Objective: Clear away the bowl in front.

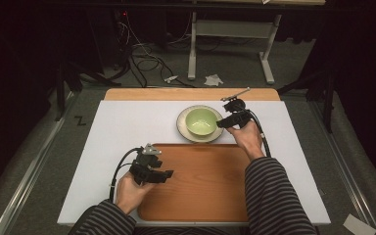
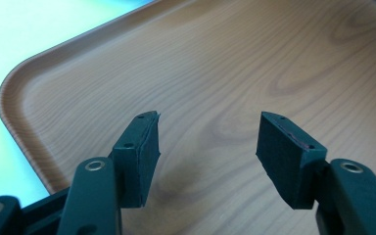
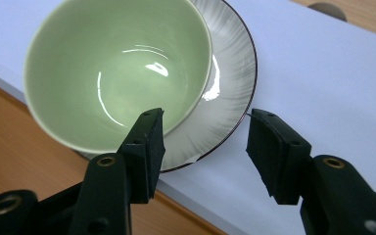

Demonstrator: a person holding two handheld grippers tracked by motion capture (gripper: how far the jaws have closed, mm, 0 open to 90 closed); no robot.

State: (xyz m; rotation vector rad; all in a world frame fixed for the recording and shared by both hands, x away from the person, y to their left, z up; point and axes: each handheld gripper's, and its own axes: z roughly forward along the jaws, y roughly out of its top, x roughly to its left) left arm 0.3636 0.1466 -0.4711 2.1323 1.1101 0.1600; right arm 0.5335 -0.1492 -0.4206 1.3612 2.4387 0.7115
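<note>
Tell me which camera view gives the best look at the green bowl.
The right gripper view: the green bowl sits close and large, its glossy empty inside plain, resting on the grey plate. The high view shows the bowl small on that plate beyond the wooden tray. The left gripper view looks onto the tray.

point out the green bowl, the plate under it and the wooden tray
pale green ceramic bowl (image 3: 112, 73), right gripper view, inner wall
grey round plate with dark rim (image 3: 235, 73), right gripper view, bare rim area
brown wood-grain tray (image 1: 205, 181), high view, bare floor
</note>
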